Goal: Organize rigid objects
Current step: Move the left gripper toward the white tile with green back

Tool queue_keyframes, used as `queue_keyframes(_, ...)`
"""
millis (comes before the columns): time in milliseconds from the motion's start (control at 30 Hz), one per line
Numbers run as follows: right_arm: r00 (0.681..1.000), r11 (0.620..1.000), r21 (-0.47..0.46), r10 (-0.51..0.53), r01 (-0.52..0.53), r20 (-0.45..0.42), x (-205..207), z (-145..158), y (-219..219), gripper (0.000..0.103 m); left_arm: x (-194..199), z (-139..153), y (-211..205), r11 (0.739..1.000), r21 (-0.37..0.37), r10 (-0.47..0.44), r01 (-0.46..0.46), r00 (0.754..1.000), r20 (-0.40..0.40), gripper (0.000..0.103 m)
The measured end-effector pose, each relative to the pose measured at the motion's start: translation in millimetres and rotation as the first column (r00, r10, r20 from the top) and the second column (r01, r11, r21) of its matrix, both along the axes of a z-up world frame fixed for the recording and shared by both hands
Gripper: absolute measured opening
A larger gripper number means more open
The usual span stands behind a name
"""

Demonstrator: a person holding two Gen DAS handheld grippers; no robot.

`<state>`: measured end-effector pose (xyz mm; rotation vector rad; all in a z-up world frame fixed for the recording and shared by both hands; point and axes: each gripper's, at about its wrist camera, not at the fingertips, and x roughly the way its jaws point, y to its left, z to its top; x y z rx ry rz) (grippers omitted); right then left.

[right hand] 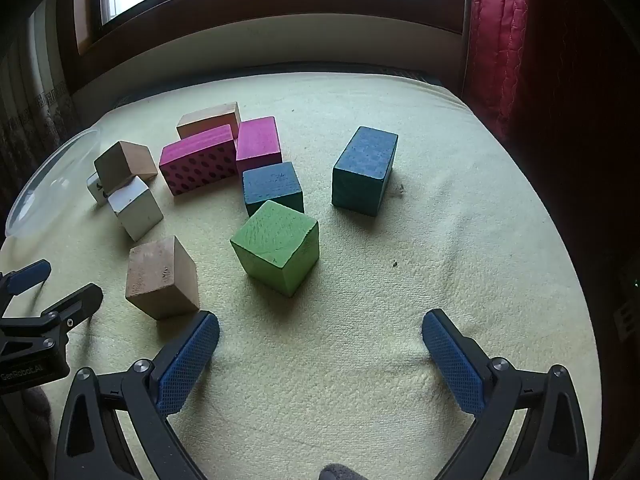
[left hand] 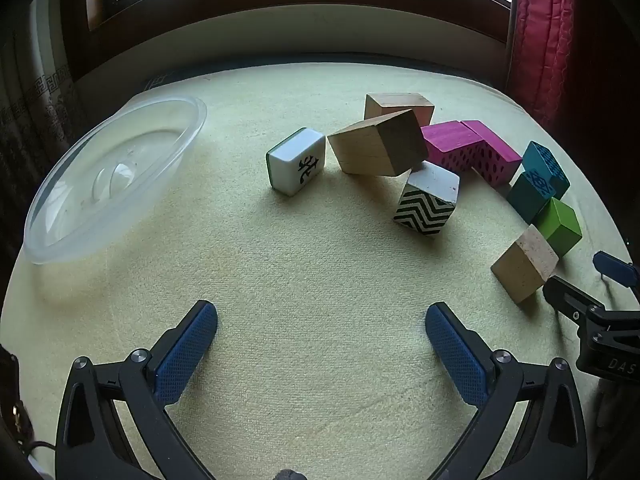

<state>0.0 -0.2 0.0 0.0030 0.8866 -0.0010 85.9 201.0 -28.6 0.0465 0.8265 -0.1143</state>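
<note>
The blocks lie scattered on a pale yellow towel-like cloth (right hand: 400, 280) — a green cube (right hand: 276, 248) nearest the right claw (right hand: 320, 344), two teal blocks (right hand: 364, 170) behind it, and two magenta blocks (right hand: 198, 162) touching each other farther back. A plain wooden cube (right hand: 162, 278) sits just beside the right claw's left finger. In the left wrist view, a white tile with a black character (left hand: 297, 160) stands next to a tilted wooden block (left hand: 378, 148) that leans on a zigzag-patterned cube (left hand: 427, 200). A clear plastic bowl (left hand: 116, 172) rests empty at the left, well apart from the blocks. Both claws — left claw (left hand: 320, 340) included — are spread wide, holding nothing.
</note>
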Motion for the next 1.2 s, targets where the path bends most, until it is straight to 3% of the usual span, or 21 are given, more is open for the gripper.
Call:
queue_keyframes(833,1.0,1.0,-0.015,0.027,-0.027,-0.007,-7.4,-2.3,2.0,0.103,3.8,1.5,-1.5,0.998,0.009,-0.059,0.059,0.998,-0.011,0.103)
queue_keyframes(967,1.0,1.0,-0.012,0.026,-0.026,-0.007,-7.6,-2.3,1.2,0.103,8.1,7.6,3.6,0.998,-0.031,-0.046,0.046,0.999,-0.004,0.095)
queue_keyframes(1100,1.0,1.0,-0.012,0.027,-0.027,-0.009,-6.1,-1.9,2.0,0.103,16.1,15.3,3.2,0.992,-0.119,-0.047,0.044,0.999,-0.027,0.091)
queue_keyframes(1200,1.0,1.0,-0.011,0.027,-0.027,-0.009,-6.0,-1.6,1.9,0.103,18.3,25.7,-5.0,0.989,-0.129,-0.069,0.067,0.998,-0.01,0.088)
